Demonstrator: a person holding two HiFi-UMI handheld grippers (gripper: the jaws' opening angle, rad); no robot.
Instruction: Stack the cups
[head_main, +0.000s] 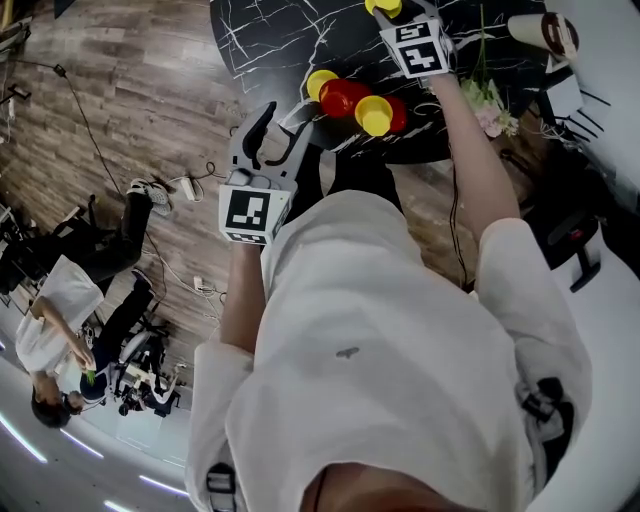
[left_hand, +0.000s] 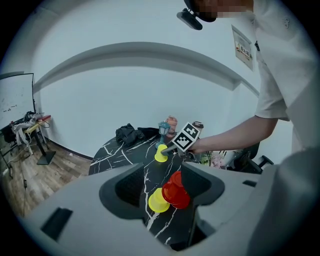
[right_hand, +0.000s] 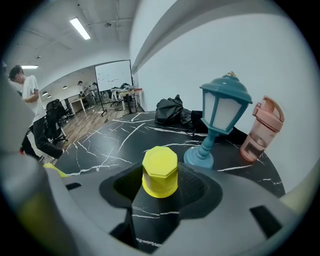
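On the black marble table (head_main: 270, 30) a cluster of yellow cups (head_main: 373, 115) and red cups (head_main: 343, 97) sits near the front edge. My left gripper (head_main: 268, 135) hovers open just short of that edge. In the left gripper view a yellow cup (left_hand: 158, 200) and a red cup (left_hand: 176, 190) show past the jaws, nothing held. Farther back an upside-down yellow cup (right_hand: 160, 171) stands on the table between the jaws of my right gripper (right_hand: 160, 187). The pads flank it closely, with thin gaps showing. In the head view this cup (head_main: 385, 7) sits at my right gripper (head_main: 400, 15).
Behind the far cup stand a teal lantern (right_hand: 220, 120), a pink bottle (right_hand: 262, 130) and a black cloth bundle (right_hand: 172, 110). Flowers (head_main: 490, 100) and a paper coffee cup (head_main: 545, 30) are at the table's right. Cables (head_main: 185, 185) and seated people (head_main: 60, 300) are on the floor to the left.
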